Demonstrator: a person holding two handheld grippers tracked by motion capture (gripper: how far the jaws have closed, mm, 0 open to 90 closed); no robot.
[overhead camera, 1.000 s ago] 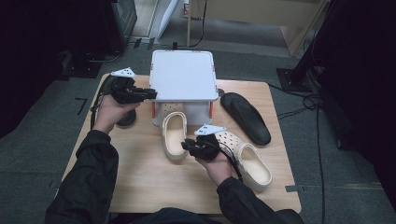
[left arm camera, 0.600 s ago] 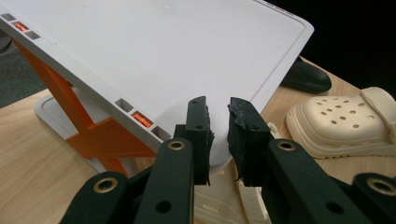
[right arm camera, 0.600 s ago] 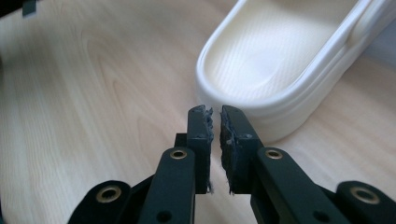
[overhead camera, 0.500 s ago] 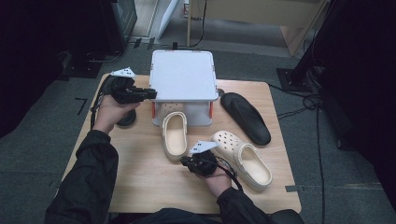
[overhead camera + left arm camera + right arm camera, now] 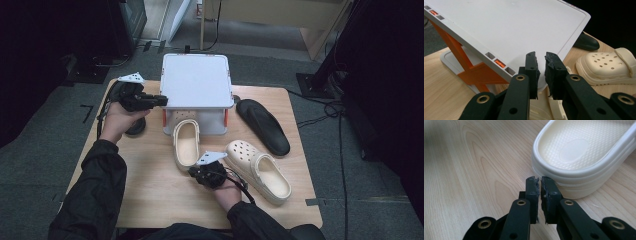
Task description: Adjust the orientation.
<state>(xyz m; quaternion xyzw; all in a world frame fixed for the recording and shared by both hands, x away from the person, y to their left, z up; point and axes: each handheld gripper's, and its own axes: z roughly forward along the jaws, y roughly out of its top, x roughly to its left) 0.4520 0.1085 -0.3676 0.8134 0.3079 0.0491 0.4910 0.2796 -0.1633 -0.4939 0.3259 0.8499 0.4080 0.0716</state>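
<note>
left gripper (image 5: 161, 100) sat at the left edge of the white storage box's lid (image 5: 197, 80), toward the table's (image 5: 150, 200) far left corner. in the left gripper view its jaws were nearly together, a thin gap between the pads, the lid's rounded corner just behind the tips; could not tell whether the pads pinched the lid edge or closed on nothing. the jaws had just been closing, nothing plainly between them. the box stood at the middle of the far edge, orange latch (image 5: 474, 72) on its side.

right gripper (image 5: 192, 171) lay low over the wood near the middle of the near half, jaws closed with nothing held, pads touching. it had just finished closing. in the right gripper view the tips were just beside the heel rim of a cream clog (image 5: 584, 152), apart from it, not gripping it.

that clog (image 5: 186, 142) lay sole-down, toe tucked against the box front. second cream clog (image 5: 257, 170) lay to its right, angled toward the near right corner. a black insole-like shoe piece (image 5: 262, 125) lay near the right edge, beside the box. a dark round object (image 5: 136, 127) sat under the left hand (image 5: 117, 122), too hidden to identify.
</note>
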